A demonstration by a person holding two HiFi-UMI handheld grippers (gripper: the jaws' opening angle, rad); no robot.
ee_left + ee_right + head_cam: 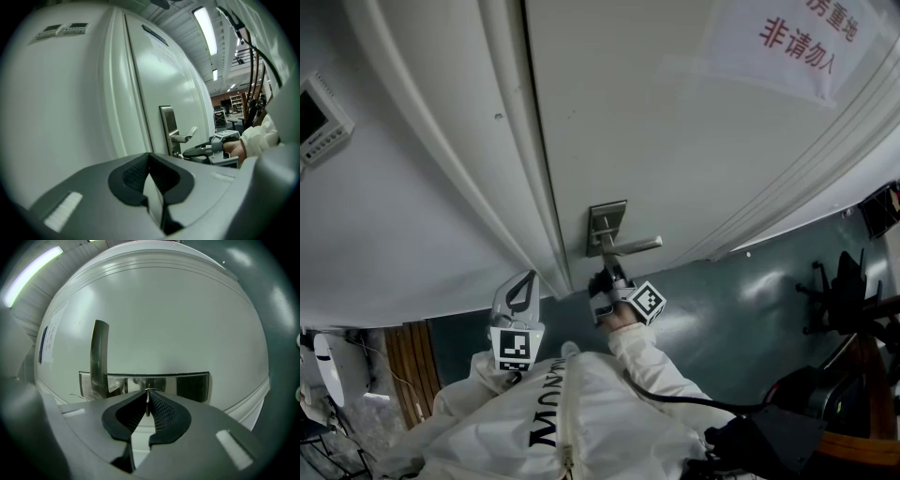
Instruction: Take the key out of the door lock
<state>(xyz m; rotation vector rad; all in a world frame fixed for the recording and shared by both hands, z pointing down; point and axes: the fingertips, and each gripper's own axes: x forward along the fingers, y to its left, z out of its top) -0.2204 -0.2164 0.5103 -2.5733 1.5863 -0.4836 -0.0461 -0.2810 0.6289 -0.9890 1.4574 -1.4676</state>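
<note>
Right gripper is clamped on the key at the lock plate; next I'd pull straight out.

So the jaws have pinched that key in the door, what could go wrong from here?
The right gripper holds the key only near the tips of its jaws, so it might slip free when pulled. A pull that is not straight out of the lock plate could jam or bend the thin key. The door handle sits close beside, so the gripper might knock it.
</note>
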